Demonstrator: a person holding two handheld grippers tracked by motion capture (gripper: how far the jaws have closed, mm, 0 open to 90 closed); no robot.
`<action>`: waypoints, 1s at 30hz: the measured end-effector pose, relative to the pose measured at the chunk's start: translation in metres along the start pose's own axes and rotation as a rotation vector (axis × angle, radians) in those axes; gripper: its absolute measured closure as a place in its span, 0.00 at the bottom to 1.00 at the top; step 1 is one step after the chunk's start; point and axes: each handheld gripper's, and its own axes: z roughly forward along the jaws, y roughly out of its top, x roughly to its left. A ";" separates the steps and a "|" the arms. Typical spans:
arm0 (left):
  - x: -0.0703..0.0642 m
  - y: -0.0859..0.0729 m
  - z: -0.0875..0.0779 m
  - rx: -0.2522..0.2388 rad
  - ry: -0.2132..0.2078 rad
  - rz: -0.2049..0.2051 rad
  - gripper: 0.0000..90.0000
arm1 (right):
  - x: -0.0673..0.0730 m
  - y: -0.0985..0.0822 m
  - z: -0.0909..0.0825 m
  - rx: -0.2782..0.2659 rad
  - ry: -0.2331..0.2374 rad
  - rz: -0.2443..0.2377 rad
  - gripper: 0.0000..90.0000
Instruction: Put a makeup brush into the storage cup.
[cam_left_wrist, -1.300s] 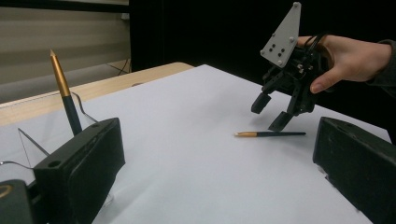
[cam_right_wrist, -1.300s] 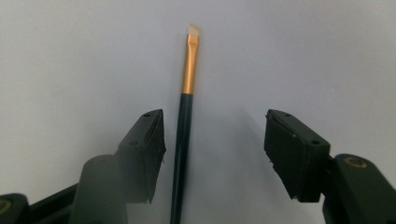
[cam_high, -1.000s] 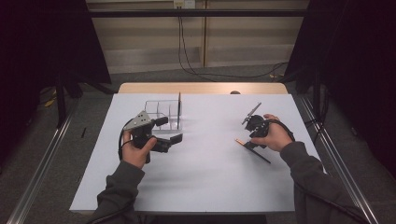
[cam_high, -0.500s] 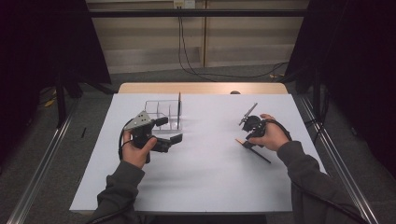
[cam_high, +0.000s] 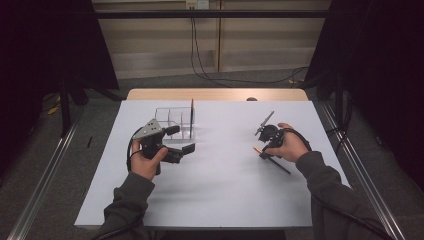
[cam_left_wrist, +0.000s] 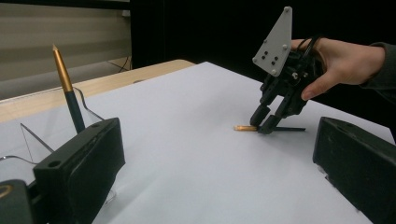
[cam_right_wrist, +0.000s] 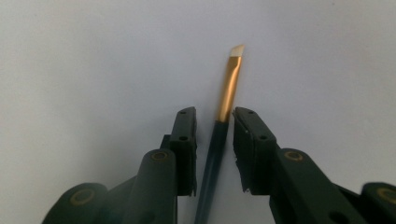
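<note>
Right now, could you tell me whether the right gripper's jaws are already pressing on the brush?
No, the brush lies between the right gripper jaws with gaps showing.

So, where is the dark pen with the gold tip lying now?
The dark pen with the gold tip lies flat on the white table sheet, on its right side in the high view, between the jaws of the right gripper.

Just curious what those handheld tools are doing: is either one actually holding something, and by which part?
Nothing yet. The right tool has been closing around the lying brush, at its dark handle just below the gold band, with gaps either side. The left tool is open.
</note>
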 end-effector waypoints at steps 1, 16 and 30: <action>0.000 0.000 0.000 0.000 0.000 0.000 0.02 | -0.001 -0.001 -0.001 -0.004 -0.003 -0.001 0.76; -0.003 0.002 0.002 0.000 -0.001 0.011 0.02 | -0.001 -0.022 -0.007 -0.019 0.007 0.020 0.76; -0.004 0.003 0.003 0.003 -0.002 0.021 0.02 | 0.002 -0.042 -0.018 0.007 0.010 0.070 0.79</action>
